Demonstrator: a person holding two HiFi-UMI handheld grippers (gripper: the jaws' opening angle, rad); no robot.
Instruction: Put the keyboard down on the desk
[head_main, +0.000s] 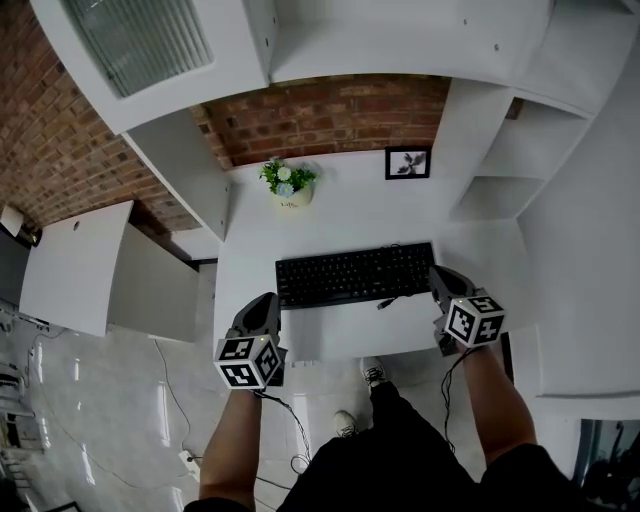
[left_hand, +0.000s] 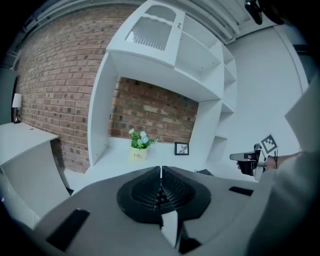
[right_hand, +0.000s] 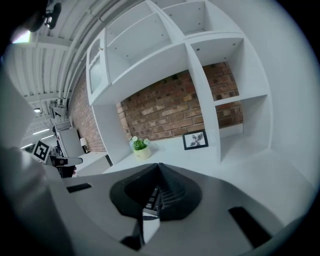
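White desk (head_main: 340, 215) by the brick wall (head_main: 330, 115) has the keyboard (head_main: 355, 273) flat along its front edge, left gripper (head_main: 267, 299) and right gripper (head_main: 440, 273) at its ends, fingers pressed together holding nothing, so a stray nudge could probably slide it off.

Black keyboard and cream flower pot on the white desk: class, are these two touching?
Apart. The head view shows a strip of bare white desk between the black keyboard and the cream flower pot.
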